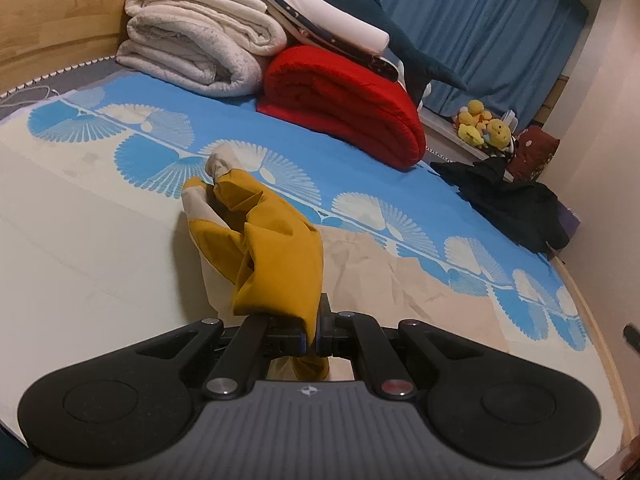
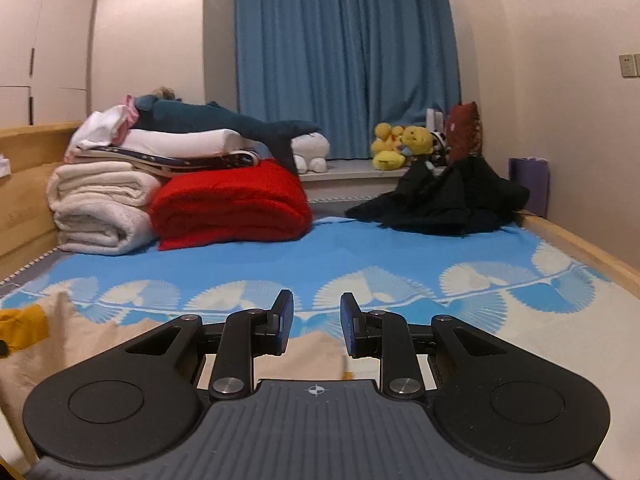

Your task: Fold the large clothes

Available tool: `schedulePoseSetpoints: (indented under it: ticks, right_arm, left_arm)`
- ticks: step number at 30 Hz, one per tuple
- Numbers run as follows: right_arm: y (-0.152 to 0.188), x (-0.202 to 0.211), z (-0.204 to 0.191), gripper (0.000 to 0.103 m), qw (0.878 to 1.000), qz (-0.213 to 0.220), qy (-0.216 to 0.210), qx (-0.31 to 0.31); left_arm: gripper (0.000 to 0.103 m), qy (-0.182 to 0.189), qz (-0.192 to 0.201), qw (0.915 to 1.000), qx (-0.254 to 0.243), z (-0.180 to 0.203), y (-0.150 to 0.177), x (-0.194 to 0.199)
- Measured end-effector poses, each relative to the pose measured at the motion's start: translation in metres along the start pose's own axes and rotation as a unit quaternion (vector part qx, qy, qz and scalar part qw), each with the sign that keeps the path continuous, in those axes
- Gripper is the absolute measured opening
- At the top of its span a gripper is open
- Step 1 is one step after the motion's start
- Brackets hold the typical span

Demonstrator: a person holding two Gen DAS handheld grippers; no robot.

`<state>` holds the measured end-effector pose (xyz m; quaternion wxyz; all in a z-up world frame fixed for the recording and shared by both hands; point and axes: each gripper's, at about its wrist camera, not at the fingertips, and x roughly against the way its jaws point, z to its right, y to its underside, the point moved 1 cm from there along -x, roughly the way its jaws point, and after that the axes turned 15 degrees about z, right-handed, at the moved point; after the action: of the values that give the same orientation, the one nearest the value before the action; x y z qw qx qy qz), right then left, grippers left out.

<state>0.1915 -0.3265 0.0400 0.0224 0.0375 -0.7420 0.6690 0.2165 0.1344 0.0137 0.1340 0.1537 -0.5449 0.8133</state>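
Observation:
A mustard-yellow and cream garment (image 1: 272,248) lies on the bed's blue and cream sheet (image 1: 360,160). My left gripper (image 1: 311,336) is shut on its yellow sleeve, which bunches up over the fingers and trails forward to a cream cuff (image 1: 218,162). The garment's beige body (image 1: 392,280) spreads to the right. In the right wrist view my right gripper (image 2: 316,326) is open and empty, just above the beige cloth (image 2: 316,350). A yellow part of the garment (image 2: 24,326) shows at the far left.
A folded red blanket (image 2: 232,204) and stacked white blankets (image 2: 100,208) with a plush shark (image 2: 224,120) sit at the back left. A black garment pile (image 2: 444,200) lies at the back right. Wooden bed rails (image 2: 580,248) run along both sides. Plush toys (image 2: 404,144) sit by the blue curtain.

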Motion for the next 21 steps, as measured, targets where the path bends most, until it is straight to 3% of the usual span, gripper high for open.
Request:
schedulePoseSetpoints:
  ticks: [6, 10, 15, 21]
  right_arm:
    - [0.003, 0.008, 0.021, 0.027, 0.999, -0.003, 0.025, -0.035]
    - [0.009, 0.015, 0.030, 0.027, 0.999, -0.014, 0.027, -0.022]
    - [0.017, 0.021, 0.038, 0.027, 0.999, -0.026, 0.026, 0.004]
    - [0.016, 0.027, 0.052, 0.027, 0.999, -0.030, 0.029, 0.001]
  left_arm:
    - [0.003, 0.004, -0.002, 1.0000, -0.006, 0.021, 0.000, -0.004]
    - [0.003, 0.022, 0.001, 0.9996, -0.020, 0.047, 0.002, -0.002]
    - [0.003, 0.092, 0.021, 0.9944, -0.048, 0.097, 0.004, 0.008]
    - [0.003, 0.203, 0.028, 0.9729, -0.108, 0.183, 0.035, 0.020]
